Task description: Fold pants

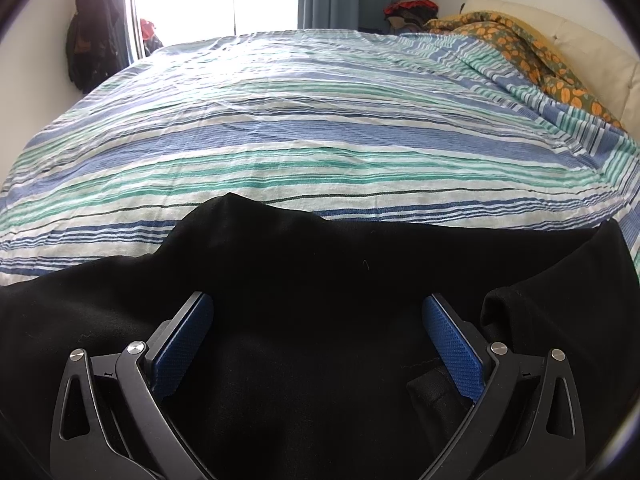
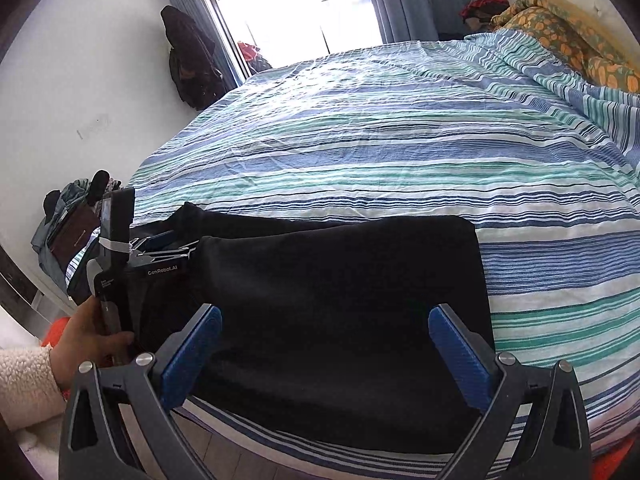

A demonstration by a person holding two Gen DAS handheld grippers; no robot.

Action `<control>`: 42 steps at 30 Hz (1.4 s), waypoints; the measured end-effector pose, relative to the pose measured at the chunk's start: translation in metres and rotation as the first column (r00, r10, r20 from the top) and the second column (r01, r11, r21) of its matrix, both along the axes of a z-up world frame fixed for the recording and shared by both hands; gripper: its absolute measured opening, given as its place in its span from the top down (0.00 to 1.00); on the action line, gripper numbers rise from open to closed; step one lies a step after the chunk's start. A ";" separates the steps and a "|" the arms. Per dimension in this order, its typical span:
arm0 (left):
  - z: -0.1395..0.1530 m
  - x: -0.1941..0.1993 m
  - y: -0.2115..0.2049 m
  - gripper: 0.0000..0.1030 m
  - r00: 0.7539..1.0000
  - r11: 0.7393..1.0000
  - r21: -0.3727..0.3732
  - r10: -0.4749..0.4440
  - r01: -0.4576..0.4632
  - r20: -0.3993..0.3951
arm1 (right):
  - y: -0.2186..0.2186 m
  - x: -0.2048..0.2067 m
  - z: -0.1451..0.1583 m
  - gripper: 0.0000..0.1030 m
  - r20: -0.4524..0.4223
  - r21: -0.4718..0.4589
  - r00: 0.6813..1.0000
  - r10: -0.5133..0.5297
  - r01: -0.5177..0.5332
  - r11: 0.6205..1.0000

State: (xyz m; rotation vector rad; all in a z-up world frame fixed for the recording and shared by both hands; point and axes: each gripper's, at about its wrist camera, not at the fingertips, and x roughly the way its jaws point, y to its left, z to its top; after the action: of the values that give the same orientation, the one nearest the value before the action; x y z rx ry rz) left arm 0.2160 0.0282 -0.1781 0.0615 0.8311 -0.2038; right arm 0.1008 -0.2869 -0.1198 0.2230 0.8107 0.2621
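Black pants (image 2: 340, 300) lie folded over on the striped bedspread (image 2: 400, 140) at the near edge of the bed. In the left wrist view the same pants (image 1: 320, 272) fill the lower half in loose bunched folds. My left gripper (image 1: 318, 300) hovers just above that cloth, open, its blue pads (image 1: 188, 340) wide apart with nothing pinched. My right gripper (image 2: 325, 314) is also open over the near right part of the folded stack. The left gripper's body (image 2: 120, 248) shows in the right wrist view, held by a hand (image 2: 88, 340) at the pants' left end.
The striped bedspread (image 1: 320, 120) stretches flat beyond the pants. An orange patterned blanket (image 1: 540, 48) and cream headboard (image 1: 580, 36) lie far right. Dark coats (image 2: 188, 60) hang by the bright window. A clothes pile (image 2: 68, 224) sits on the floor to the left.
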 end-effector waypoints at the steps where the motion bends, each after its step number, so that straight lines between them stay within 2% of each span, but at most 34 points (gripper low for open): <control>1: 0.000 0.000 0.000 0.00 1.000 1.000 -0.003 0.000 0.000 -0.002 | 0.000 0.000 -0.001 0.01 -0.002 -0.001 1.000 -0.001 0.001 1.000; 5: 0.002 0.005 -0.001 0.00 0.999 1.000 -0.004 0.003 -0.004 -0.035 | 0.000 0.000 -0.002 0.01 -0.004 0.000 1.000 -0.010 0.010 1.000; 8: 0.004 0.011 0.003 0.00 0.997 0.999 -0.040 0.007 -0.010 -0.074 | -0.002 0.000 0.000 0.01 0.000 0.006 1.000 -0.017 0.017 1.000; 12: 0.012 0.018 0.011 0.00 0.986 0.996 -0.090 -0.005 -0.010 -0.165 | -0.006 -0.003 0.005 0.01 0.018 0.012 1.000 -0.025 0.025 1.000; 16: 0.037 0.014 0.028 0.01 0.973 0.980 -0.153 0.096 -0.130 -0.211 | -0.012 -0.003 0.007 0.01 0.025 0.032 0.999 -0.043 0.043 0.999; 19: 0.065 -0.008 0.038 0.02 0.976 0.958 -0.240 0.111 -0.156 -0.188 | -0.016 -0.004 0.008 0.01 0.033 0.042 0.998 -0.052 0.050 0.998; 21: 0.080 -0.031 0.041 0.02 0.982 0.926 -0.355 0.064 -0.124 -0.177 | -0.017 -0.003 0.009 0.01 0.035 0.047 0.998 -0.057 0.055 0.997; 24: 0.083 -0.062 0.045 0.01 0.978 0.820 -0.571 -0.090 -0.036 -0.190 | -0.017 -0.002 0.010 0.01 0.039 0.055 0.997 -0.062 0.060 0.997; 25: 0.081 -0.070 0.043 0.01 0.972 0.796 -0.605 -0.123 -0.023 -0.199 | -0.017 -0.002 0.010 0.01 0.039 0.057 0.997 -0.063 0.061 0.996; 28: 0.072 -0.086 0.037 0.03 0.959 0.757 -0.653 -0.192 0.008 -0.210 | -0.015 0.000 0.009 0.01 0.034 0.061 0.998 -0.061 0.059 0.996; 29: 0.070 -0.088 0.032 0.04 0.955 0.763 -0.646 -0.208 0.024 -0.211 | -0.014 0.001 0.008 0.01 0.031 0.062 0.998 -0.059 0.057 0.996; 30: 0.068 -0.089 0.027 0.13 0.953 0.777 -0.628 -0.216 0.035 -0.214 | -0.013 0.001 0.008 0.01 0.028 0.063 0.998 -0.056 0.054 0.997; 31: 0.066 -0.088 0.021 0.27 0.949 0.789 -0.613 -0.221 0.039 -0.225 | -0.012 0.002 0.007 0.01 0.026 0.062 0.998 -0.053 0.051 0.997; 32: 0.063 -0.087 0.016 0.32 0.944 0.800 -0.599 -0.224 0.037 -0.240 | -0.011 0.002 0.007 0.01 0.026 0.061 0.998 -0.049 0.048 0.997; 34: 0.056 -0.084 0.007 0.39 0.938 0.831 -0.556 -0.213 0.028 -0.272 | -0.010 0.002 0.007 0.01 0.030 0.058 0.999 -0.040 0.038 0.998; 39: 0.042 -0.088 -0.014 0.51 0.923 0.866 -0.496 -0.239 0.062 -0.302 | -0.012 0.000 0.008 0.01 0.035 0.051 0.999 -0.034 0.033 0.998; 42: 0.033 -0.087 -0.024 0.54 0.913 0.891 -0.450 -0.235 0.065 -0.334 | -0.016 0.001 0.006 0.01 0.028 0.068 0.998 -0.050 0.048 0.997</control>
State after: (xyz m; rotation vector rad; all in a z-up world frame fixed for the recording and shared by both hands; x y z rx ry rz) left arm 0.1288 0.0037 -0.1452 -0.3429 1.1548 -0.5610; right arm 0.1021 -0.3033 -0.1134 0.3014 0.7667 0.2461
